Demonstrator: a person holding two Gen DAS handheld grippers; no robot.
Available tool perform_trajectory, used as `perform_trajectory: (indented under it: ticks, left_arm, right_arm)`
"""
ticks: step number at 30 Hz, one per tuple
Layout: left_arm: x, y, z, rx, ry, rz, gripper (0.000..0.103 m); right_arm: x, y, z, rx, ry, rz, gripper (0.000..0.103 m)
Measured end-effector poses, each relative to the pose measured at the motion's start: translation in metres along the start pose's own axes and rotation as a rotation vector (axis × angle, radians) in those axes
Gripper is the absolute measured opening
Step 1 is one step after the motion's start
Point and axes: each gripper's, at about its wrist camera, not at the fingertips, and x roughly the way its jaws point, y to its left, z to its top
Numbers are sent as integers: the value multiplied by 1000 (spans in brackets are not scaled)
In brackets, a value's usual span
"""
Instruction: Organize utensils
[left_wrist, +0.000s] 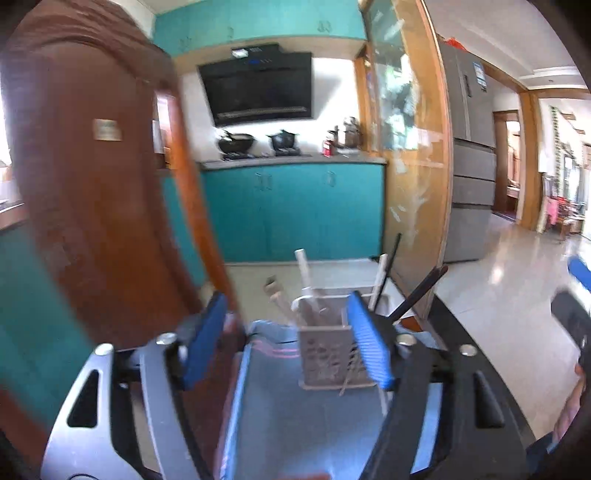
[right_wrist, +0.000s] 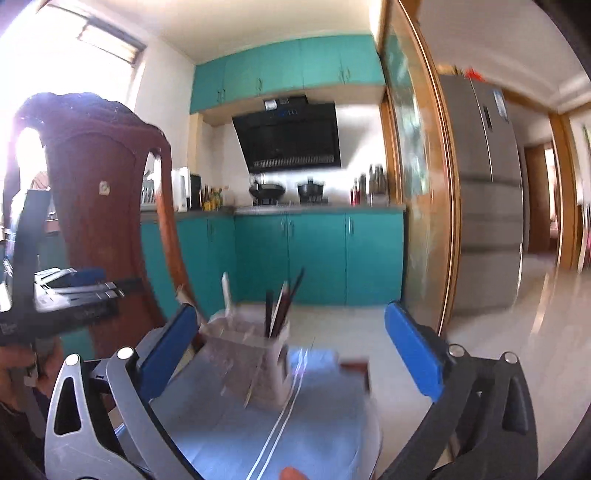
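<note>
- Both sets of jaws stand released, nothing between the pads: left gripper (left_wrist: 291, 339) spread wide, right gripper (right_wrist: 295, 354) spread wider.
- Left of the utensil caddy (left_wrist: 327, 354): a brown wooden chair back (left_wrist: 92, 184) rises close by, just beyond the table's far-left edge.
- Utensil caddy itself: pale, perforated, divided into compartments, upright on the blue-grey cloth (right_wrist: 229, 424) near the table's far edge. Already holds white-handled utensils (left_wrist: 304, 280) and dark chopsticks (right_wrist: 280, 306), all leaning outward. In the left wrist view the left gripper's right-hand pad overlaps the caddy's corner; contact cannot be told.
- Right of the caddy: table edge, then open floor and a grey fridge (right_wrist: 484, 206). No loose utensil in view.
- Risks, judged: pictures are smeared, so the hands look in motion. A pad clipping the caddy could tip it or push it off the near-lying far edge. Leaning chopsticks could snag an open finger and flick out.
</note>
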Motion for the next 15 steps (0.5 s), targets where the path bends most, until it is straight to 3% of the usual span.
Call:
perform_trajectory:
  ticks: [5,10,15]
  left_arm:
    - [-53,6,-32,-48,-8,30,89]
    - [-91,5,-48,-67,16,3,99]
    - [-119,-1,-56,-34,10,27,99]
  right_arm:
    - [-24,15,-28,-52,112,-40,99]
    - [-46,29,-30,-67,120,-44,99]
    - [-64,40,-26,-82,91,-49,100]
